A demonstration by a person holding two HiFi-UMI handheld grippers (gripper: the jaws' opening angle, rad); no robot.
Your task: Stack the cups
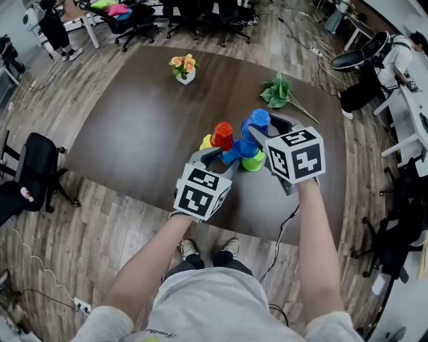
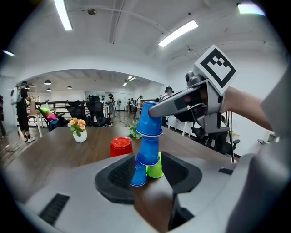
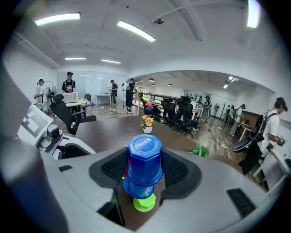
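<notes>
Several plastic cups stand upside down near the front of the dark table (image 1: 134,127). My right gripper (image 1: 266,129) is shut on a blue cup (image 1: 258,121) and holds it over a second blue cup (image 2: 148,150). That second cup sits tilted on a third blue cup (image 2: 138,175), which stands on the table. A green cup (image 1: 253,162) stands beside that stack, with a red cup (image 1: 223,135) and a yellow cup (image 1: 205,142) just behind it. My left gripper (image 1: 219,159) is open, and the lowest blue cup stands at the far end of its gap, not pressed by the pads.
A small white pot of orange flowers (image 1: 184,69) stands at the far side of the table. A green leafy sprig (image 1: 279,91) lies at the right. A black chair (image 1: 37,163) stands left of the table, and more office chairs (image 1: 200,17) and people are beyond it.
</notes>
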